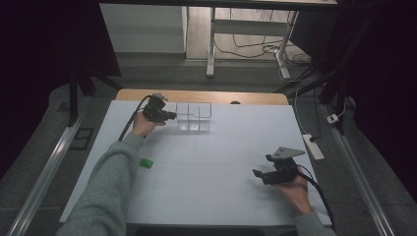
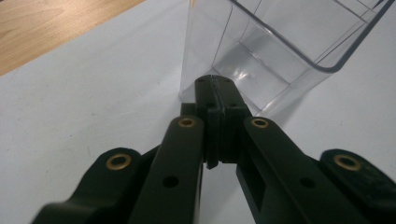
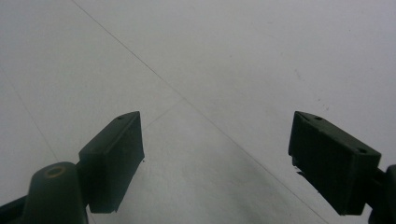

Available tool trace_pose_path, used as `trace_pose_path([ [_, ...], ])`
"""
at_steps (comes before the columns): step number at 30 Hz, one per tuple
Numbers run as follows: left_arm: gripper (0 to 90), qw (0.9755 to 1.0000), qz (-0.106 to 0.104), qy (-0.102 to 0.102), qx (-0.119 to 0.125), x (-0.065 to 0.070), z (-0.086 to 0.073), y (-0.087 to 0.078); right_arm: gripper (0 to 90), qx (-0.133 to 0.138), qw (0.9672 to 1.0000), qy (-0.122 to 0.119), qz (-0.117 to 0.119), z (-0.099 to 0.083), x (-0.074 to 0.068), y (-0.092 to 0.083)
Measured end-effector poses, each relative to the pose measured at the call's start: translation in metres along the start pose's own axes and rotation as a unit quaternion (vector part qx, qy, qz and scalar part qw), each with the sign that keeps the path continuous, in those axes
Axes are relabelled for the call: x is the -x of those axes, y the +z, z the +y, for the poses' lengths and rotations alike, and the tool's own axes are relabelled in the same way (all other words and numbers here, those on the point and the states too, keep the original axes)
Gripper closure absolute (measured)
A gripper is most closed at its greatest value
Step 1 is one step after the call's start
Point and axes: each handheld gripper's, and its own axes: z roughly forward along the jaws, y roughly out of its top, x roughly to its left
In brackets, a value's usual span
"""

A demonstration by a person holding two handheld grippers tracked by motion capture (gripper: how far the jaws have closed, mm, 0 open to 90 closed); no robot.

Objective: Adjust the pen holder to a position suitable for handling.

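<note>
- Clear plastic box (image 1: 193, 117) with inner dividers, standing at the far middle of the white table (image 1: 206, 196); compartments apparently empty as far as the pictures tell.
- Left gripper (image 1: 169, 116) held at the box's left wall, tips at or just short of the plastic; jaws pressed together with nothing between them, seen plainly in the left gripper view (image 2: 215, 91).
- Same box in that view (image 2: 261, 51), its near corner right ahead of the closed tips; true contact hard to call.
- Probably nudging or steadying the box with closed jaws rather than gripping it; no wall of the box pinched.
- Right gripper (image 1: 258, 174) low over the near right part of the table, well apart from the box; jaws spread wide, empty, bare table between them in the right gripper view (image 3: 215, 149).
- Small green block (image 1: 146, 162) lying on the table beside the left sleeve (image 1: 110, 182), near the left edge, well apart from the box and untouched.
- Judged progress: early; nothing placed in the box, block not yet picked up, box likely being positioned.
- Likely left: fetching the block and dropping it into a compartment.
- Around: wooden table edge (image 1: 201, 96) beyond the white sheet, a power strip (image 1: 313, 146) off the right side, cables and a desk frame on the floor behind.
- Nothing between the open right gripper and the block except open table; the left forearm lying close to the block could crowd a reach from that side.
</note>
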Motion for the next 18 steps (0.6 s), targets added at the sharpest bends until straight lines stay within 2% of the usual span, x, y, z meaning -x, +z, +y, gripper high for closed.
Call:
trace_pose_path([
  [10, 89.4, 0.9999, -0.008, 0.011, -0.001, 0.012, 0.011, 0.010, 17.5, 0.001, 1.0000, 0.000, 0.002, 0.000, 0.000, 0.000],
  [18, 89.4, 0.9999, -0.011, 0.009, 0.004, 0.013, 0.014, 0.013, 17.6, -0.001, 1.0000, -0.002, 0.001, 0.000, 0.000, 0.000],
])
